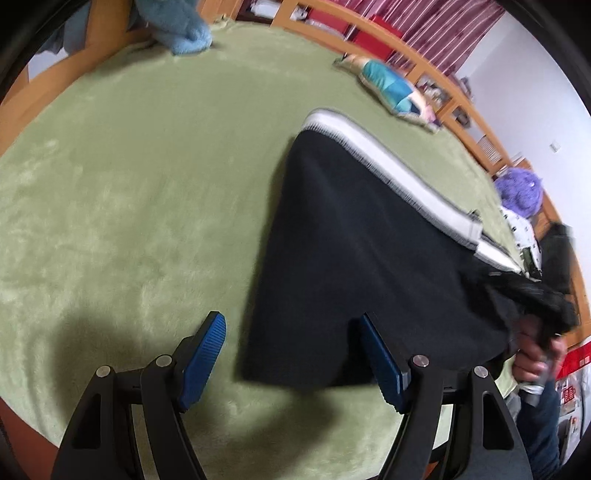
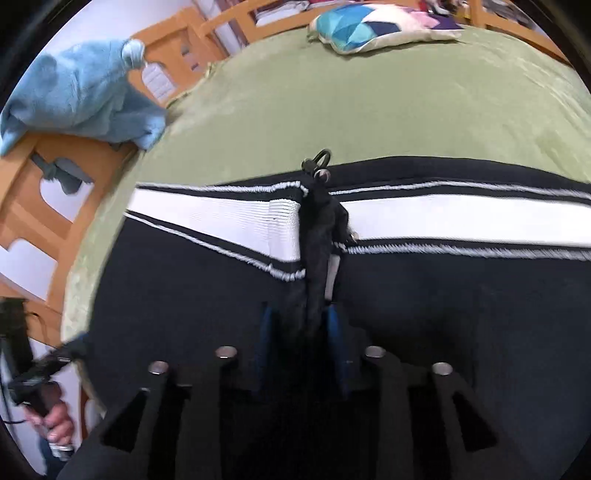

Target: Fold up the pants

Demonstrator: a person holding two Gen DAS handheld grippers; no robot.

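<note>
Black pants with a white side stripe lie spread on a green blanket. My left gripper hangs open just above the pants' near left edge; its right pad is over the cloth, its left pad over bare blanket, and nothing is pinched. In the right wrist view the pants fill the lower half. A raised ridge of black cloth runs between the blue pads of my right gripper, which is shut on it. A small dark metal ring sits at the ridge's far end. A person's hand holds that gripper's handle.
A light blue fleecy bundle hangs over the wooden bed rail at the far left. A teal patterned pillow lies at the far side of the blanket. A purple fuzzy thing sits near the right rail. Bare blanket stretches left of the pants.
</note>
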